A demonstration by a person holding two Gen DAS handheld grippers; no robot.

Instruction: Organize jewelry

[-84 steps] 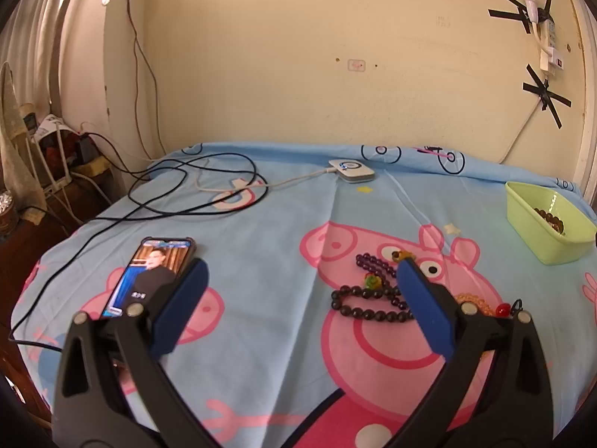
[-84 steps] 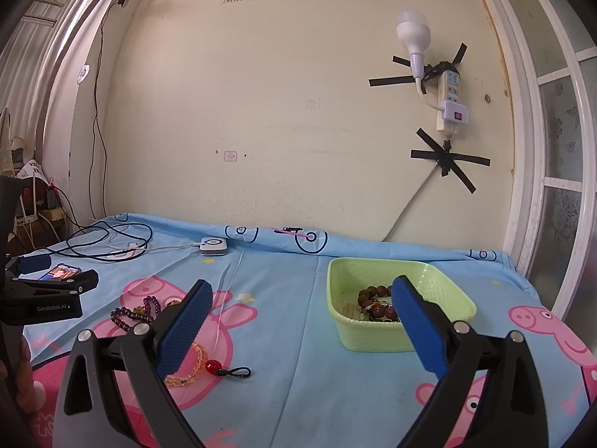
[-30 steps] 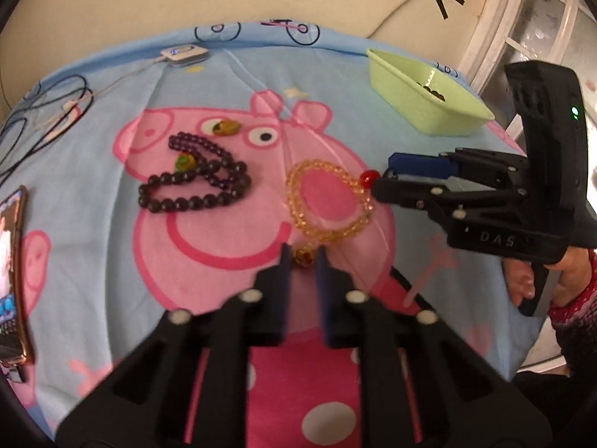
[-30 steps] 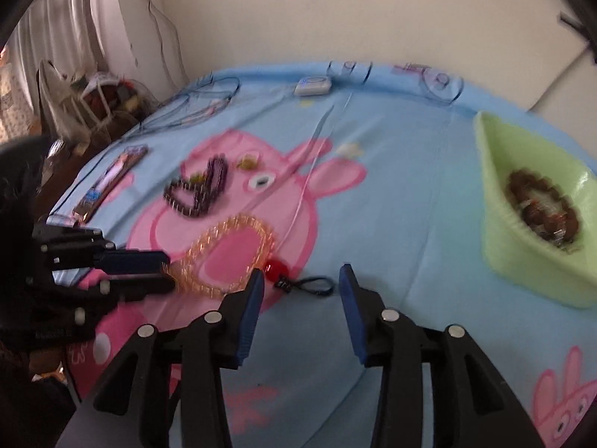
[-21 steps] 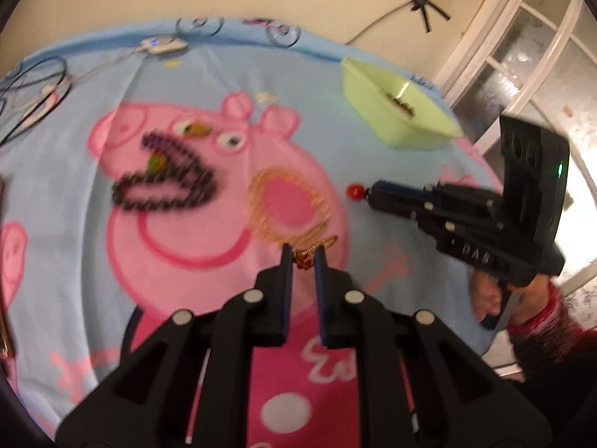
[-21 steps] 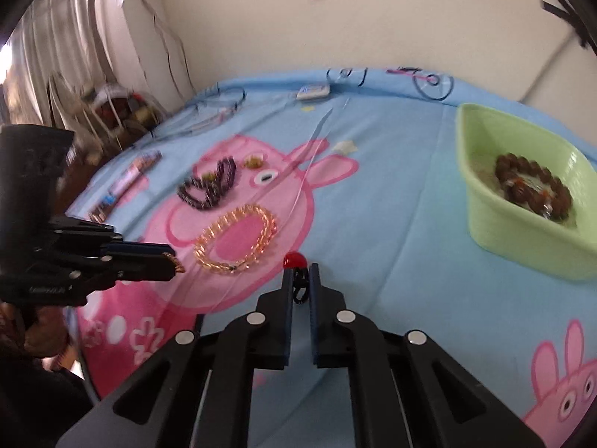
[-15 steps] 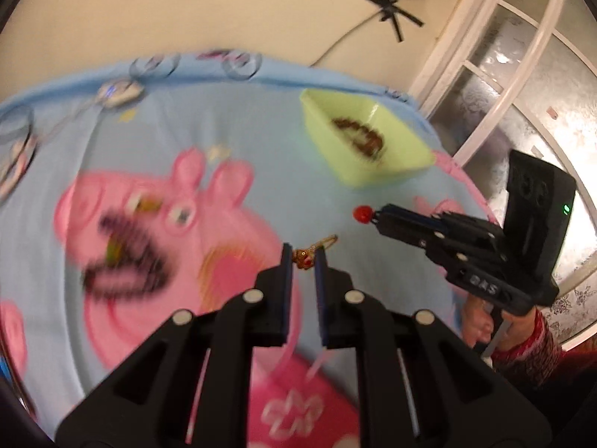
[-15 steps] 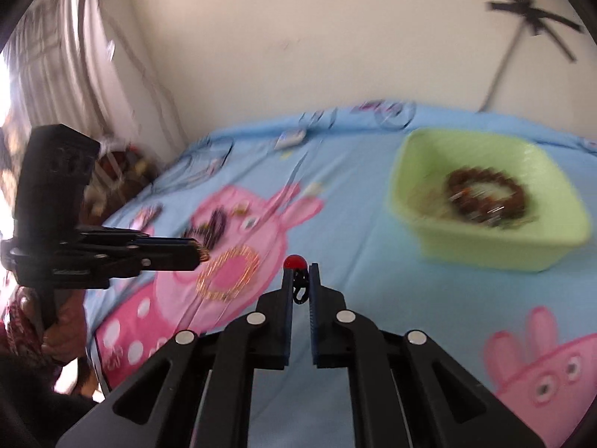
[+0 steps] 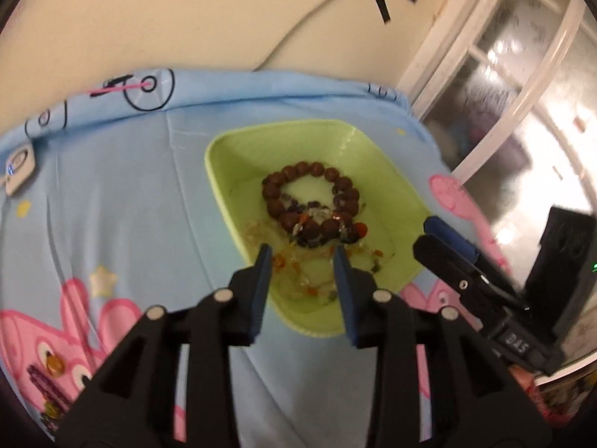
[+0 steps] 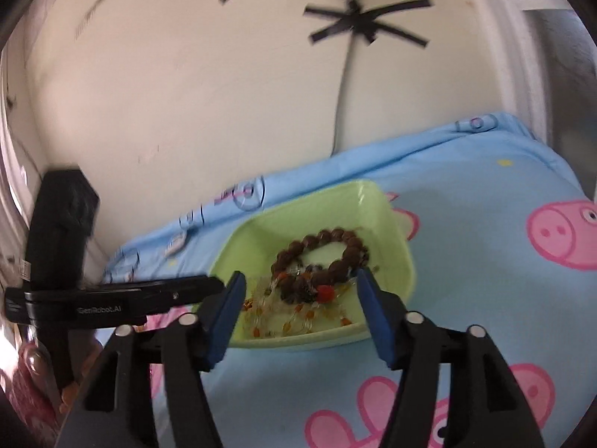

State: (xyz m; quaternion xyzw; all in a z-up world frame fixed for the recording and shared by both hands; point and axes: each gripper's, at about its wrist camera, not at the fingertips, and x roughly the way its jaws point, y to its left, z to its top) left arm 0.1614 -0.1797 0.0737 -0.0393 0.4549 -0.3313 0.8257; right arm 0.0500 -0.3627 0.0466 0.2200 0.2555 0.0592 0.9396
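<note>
A green tray (image 9: 238, 127) (image 10: 399, 246) sits on the blue cartoon cloth. It holds a brown bead bracelet (image 9: 276, 183) (image 10: 335, 239), clear and orange beads (image 9: 306, 287) (image 10: 283, 317), and a red bead charm (image 10: 325, 292) (image 9: 361, 229). My left gripper (image 9: 301, 252) is open and empty over the tray's near side. My right gripper (image 10: 298, 278) is open and empty over the tray. Each gripper shows in the other's view, the right (image 9: 436, 235) at the tray's right edge, the left (image 10: 212, 283) at its left edge.
Dark bead jewelry (image 9: 48, 384) lies on the cloth at the lower left of the left wrist view. A white device (image 9: 18, 166) lies at the far left. A wall with taped cable (image 10: 347, 74) stands behind the tray, a window (image 9: 522, 74) to its right.
Both grippers carried their pieces over the green tray and opened. The gold piece and the red bead charm have left the fingers; the red charm now lies in the tray.
</note>
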